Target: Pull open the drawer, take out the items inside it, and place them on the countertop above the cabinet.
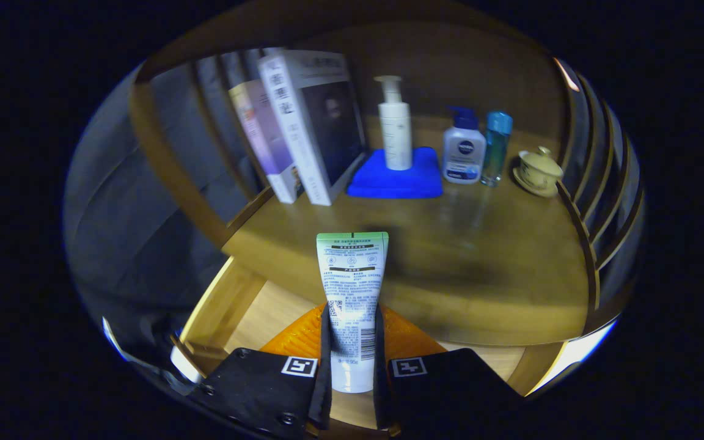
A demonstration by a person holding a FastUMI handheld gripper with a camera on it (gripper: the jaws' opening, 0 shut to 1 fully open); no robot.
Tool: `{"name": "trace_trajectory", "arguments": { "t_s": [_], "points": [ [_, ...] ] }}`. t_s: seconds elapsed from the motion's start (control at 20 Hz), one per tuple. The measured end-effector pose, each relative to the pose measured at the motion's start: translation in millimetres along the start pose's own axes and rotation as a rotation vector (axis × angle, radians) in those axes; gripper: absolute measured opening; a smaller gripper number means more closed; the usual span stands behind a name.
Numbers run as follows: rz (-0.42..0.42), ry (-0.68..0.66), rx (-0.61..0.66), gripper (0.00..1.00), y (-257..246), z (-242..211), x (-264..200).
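My gripper [352, 342] is shut on a white tube with a green crimped end [352, 287], both fingers pressing its lower part. The tube points forward and up, its green end reaching over the front edge of the wooden countertop [450, 263]. Below and behind the fingers lies the open drawer [230, 305], with pale wooden walls and floor. An orange ribbed object [294, 336] lies in the drawer just under the fingers, partly hidden by them.
At the back of the countertop stand several books [303, 128], a white pump bottle [395, 122] on a blue cloth [398, 174], a white-and-blue pump bottle [463, 150], a teal bottle [497, 146] and a lidded cup on a saucer [538, 171]. Slatted wooden sides flank the shelf.
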State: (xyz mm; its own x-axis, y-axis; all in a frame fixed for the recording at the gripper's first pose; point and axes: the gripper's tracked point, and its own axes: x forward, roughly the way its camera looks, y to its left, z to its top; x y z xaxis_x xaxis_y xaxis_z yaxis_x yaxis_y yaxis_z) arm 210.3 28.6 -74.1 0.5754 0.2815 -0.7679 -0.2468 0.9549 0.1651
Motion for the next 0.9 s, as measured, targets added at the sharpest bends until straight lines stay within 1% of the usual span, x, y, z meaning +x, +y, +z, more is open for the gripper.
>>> {"name": "trace_trajectory", "arguments": {
  "t_s": [0.1, 0.15, 0.2, 0.3, 0.4, 0.5, 0.55, 0.6, 0.7, 0.75, 0.85, 0.9],
  "points": [
    [-0.006, 0.011, 0.123, 0.30, -7.9, 10.2, 17.2],
    [-0.028, 0.019, 0.173, 0.30, -14.3, 10.9, 25.6],
    [-0.017, 0.010, 0.207, 0.35, -15.1, 16.9, 31.4],
    [-0.027, -0.003, 0.249, 0.35, -17.0, 28.9, 37.0],
    [-0.063, -0.019, 0.276, 0.35, -20.5, 35.6, 36.8],
    [-0.099, -0.048, 0.265, 0.43, -25.8, 42.1, 43.6],
    [-0.133, -0.070, 0.239, 0.44, -31.0, 43.0, 44.1],
    [-0.144, -0.102, 0.208, 0.52, -33.0, 45.7, 42.1],
    [-0.191, -0.163, 0.155, 0.70, -34.0, 46.1, 32.5],
    [-0.211, -0.194, 0.134, 0.80, -32.3, 51.4, 16.0],
    [-0.220, -0.266, 0.098, 0.98, -27.0, 45.9, 1.1],
    [-0.225, -0.300, 0.089, 0.98, -22.7, 39.8, -11.4]
  ]
}}
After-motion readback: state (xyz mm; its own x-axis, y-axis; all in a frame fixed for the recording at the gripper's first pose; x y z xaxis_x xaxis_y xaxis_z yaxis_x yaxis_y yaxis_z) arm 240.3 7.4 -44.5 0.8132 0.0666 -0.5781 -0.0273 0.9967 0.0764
